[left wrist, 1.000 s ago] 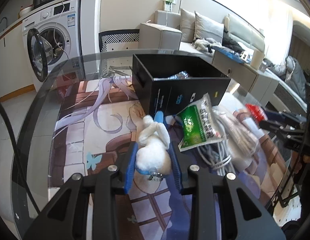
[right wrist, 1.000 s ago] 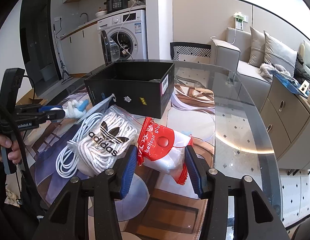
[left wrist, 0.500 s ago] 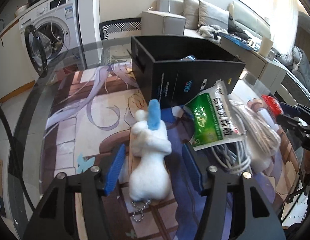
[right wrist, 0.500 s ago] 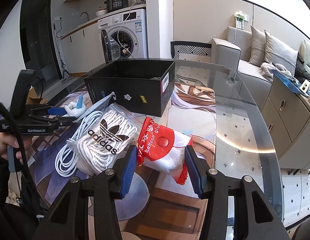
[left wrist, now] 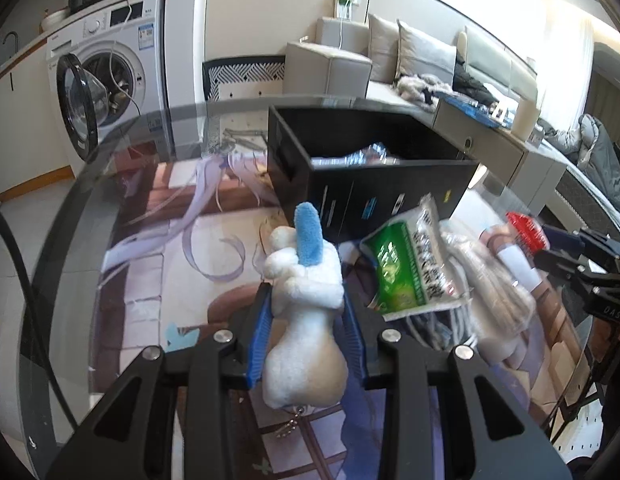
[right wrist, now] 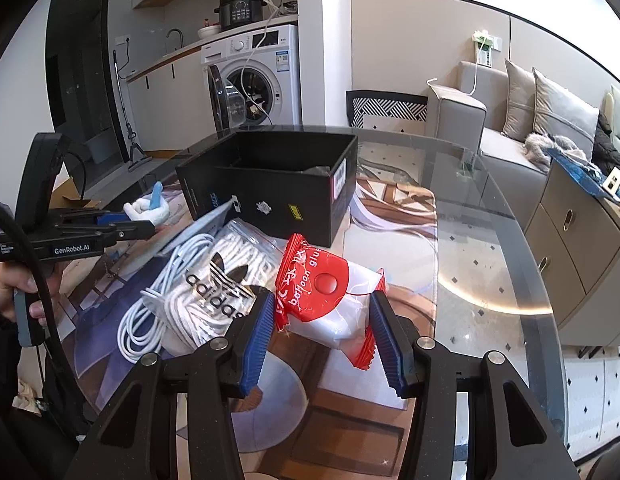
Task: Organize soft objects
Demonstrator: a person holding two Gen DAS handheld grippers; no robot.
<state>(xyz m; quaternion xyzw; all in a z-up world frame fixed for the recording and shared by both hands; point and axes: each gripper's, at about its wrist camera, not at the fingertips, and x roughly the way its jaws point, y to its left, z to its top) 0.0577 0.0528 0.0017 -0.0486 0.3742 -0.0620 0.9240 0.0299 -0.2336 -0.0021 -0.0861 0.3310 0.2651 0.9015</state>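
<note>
My left gripper is shut on a white plush toy with a blue ear, lifted a little off the table in front of the black box. The toy also shows in the right wrist view, between the left gripper's fingers. My right gripper is open around a red and white balloon glue bag that lies on the table. The black box stands open behind it.
A green snack bag leans on a clear adidas bag of white cord between the grippers. A white cable coil lies beside it. The round glass table's edge curves to the right. A sofa and cabinet stand beyond.
My left gripper opened, then shut again on the plush toy, gripping nearer its head, and raised it. The right gripper and the balloon glue bag have not moved.
</note>
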